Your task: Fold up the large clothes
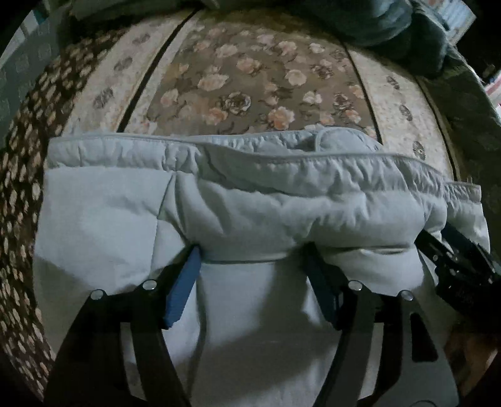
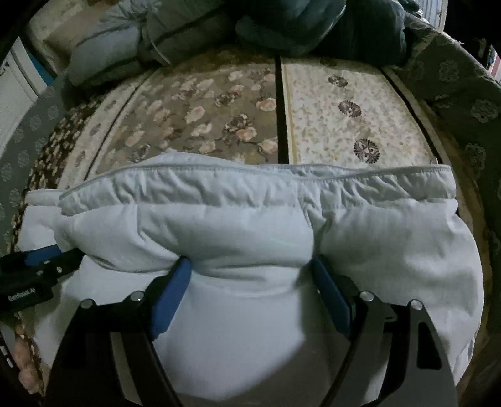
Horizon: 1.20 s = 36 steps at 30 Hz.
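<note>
A pale blue padded garment (image 1: pixel 250 200) lies on a floral carpet (image 1: pixel 250 78), with a thick fold and a gathered, piped hem (image 1: pixel 281 156) turned toward the far side. My left gripper (image 1: pixel 250 250) points steeply down, its blue pads (image 1: pixel 184 281) pressed on a bulging wad of that fold, tips buried under it. My right gripper (image 2: pixel 250 263) holds the same fold (image 2: pixel 250 231) further right, pads (image 2: pixel 332 294) squeezing the fabric between them. Each gripper shows at the edge of the other's view: the right gripper (image 1: pixel 457 263), the left gripper (image 2: pixel 34 266).
Dark blue-green bedding or clothes (image 2: pixel 313 28) are heaped at the far end of the carpet, with a pale blue padded bundle (image 2: pixel 103 53) beside them. A green patterned cloth (image 2: pixel 469 94) borders the right side. A dark spotted carpet border (image 1: pixel 22 188) runs along the left.
</note>
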Motion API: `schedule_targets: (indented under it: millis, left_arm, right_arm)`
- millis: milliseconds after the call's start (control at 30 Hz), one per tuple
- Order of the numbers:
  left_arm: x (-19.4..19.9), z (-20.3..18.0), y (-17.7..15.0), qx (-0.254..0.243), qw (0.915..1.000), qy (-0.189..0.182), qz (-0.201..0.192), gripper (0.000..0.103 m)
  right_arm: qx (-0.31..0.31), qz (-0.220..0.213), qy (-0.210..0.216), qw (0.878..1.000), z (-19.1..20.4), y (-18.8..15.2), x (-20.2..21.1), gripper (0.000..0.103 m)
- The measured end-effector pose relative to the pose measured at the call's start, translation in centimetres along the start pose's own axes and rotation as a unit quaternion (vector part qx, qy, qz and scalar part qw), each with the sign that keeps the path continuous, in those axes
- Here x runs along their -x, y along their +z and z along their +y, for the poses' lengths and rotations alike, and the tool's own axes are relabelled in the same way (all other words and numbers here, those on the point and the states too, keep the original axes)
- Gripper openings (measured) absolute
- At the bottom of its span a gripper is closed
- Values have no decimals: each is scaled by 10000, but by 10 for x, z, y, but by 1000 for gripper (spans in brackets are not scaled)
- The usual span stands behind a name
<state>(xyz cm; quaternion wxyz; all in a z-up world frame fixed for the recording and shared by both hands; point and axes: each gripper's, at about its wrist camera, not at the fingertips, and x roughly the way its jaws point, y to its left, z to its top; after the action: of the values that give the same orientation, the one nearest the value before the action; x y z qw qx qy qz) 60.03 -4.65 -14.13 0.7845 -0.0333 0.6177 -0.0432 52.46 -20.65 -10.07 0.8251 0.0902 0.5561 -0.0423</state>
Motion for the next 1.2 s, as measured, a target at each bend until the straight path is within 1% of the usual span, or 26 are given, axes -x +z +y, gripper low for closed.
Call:
schedule_targets:
  millis: [133,200,267,300,333,367,400,467,500,533,567,600,633,700,733,800,833,867,900,933,967,1000,1033,1067,1133,1200]
  left_arm:
    - [-5,5,1,-57,9999,114,11,70]
    - [-3,9,8,-87,9998,189,-78,70]
    - [-5,18,18,58,9997,222,-94,68]
    - [-5,25,23,148,9997,173,-74,62]
    - [-2,34,21,178,9997,151,-57,55]
    - [-3,39,24,196,9997,153,-30,51]
    - [-3,44,25,163,9997,163,-21,44]
    - [-3,51,25,65,9999,128,-43,44]
    - [-4,56,24,9,9999,163,-50,39]
    - [-4,60,23,-41,9997,232,-60,29]
    - [-5,68,21,-104,9996,248,-57,23]
    - [-6,74,20,-96,9997,200,-44,10]
    - [-5,85,17,-13,9999,124,-22,3]
    - [-3,103,15,194,9995,-236,7,3]
    - [-2,108,14,244,9992,-318,-2,3]
    - [10,115,10,256,9990,-346,-85,3]
    - [18,114,8,212,9991,-344,-147,6]
    - [28,112,3,132,9990,-351,-239,14]
    - [40,108,-2,9,9987,-332,-398,43]
    - [53,104,-10,-122,9978,-206,-626,77]
    - [69,100,-19,-227,9953,79,-938,90]
    - [86,95,-32,-360,9901,389,-1299,98]
    - [98,92,-44,-516,9869,466,-1458,98]
    - [105,91,-54,-572,9859,421,-1518,98]
    - [122,96,-86,-564,9821,346,-1766,98]
    - [128,100,-112,-551,9776,387,-1994,98]
  right_arm:
    - [58,-44,-98,9999,4,4,-7,81]
    - [25,-192,-56,9998,1,7,-5,80]
    - [-55,-321,-83,9994,-5,11,-4,79]
    - [-117,-340,-100,9993,-9,14,-5,79]
    - [-153,-345,-137,9992,-11,17,-5,78]
    - [-157,-339,-210,9991,-13,20,-6,78]
    - [-95,-319,-263,9991,-14,23,-7,78]
    - [28,-307,-373,9988,-18,25,-9,78]
    - [54,-319,-451,9985,-23,25,-10,78]
    - [38,-309,-524,9981,-31,24,-10,78]
    - [-7,-305,-577,9979,-38,23,-10,78]
    - [-118,-304,-572,9978,-50,22,-9,78]
    - [-196,-298,-583,9977,-58,22,-7,78]
    - [-384,-300,-622,9969,-81,19,-1,78]
    - [-479,-275,-607,9966,-90,16,3,78]
    - [-380,-396,-899,9944,-92,11,16,79]
    - [-250,-567,-970,9934,-88,6,28,81]
    - [-129,-780,-997,9919,-83,-1,40,81]
    - [-5,-931,-970,9909,-79,-7,49,81]
    - [95,-1087,-912,9898,-76,-16,60,81]
    - [120,-1195,-857,9891,-75,-24,69,81]
    - [117,-1268,-795,9887,-74,-31,77,81]
    - [87,-1393,-678,9879,-73,-41,87,81]
    - [51,-1471,-588,9874,-73,-47,93,81]
    - [-18,-1689,-295,9852,-69,-68,108,89]
    - [-22,-1852,-92,9827,-62,-83,116,89]
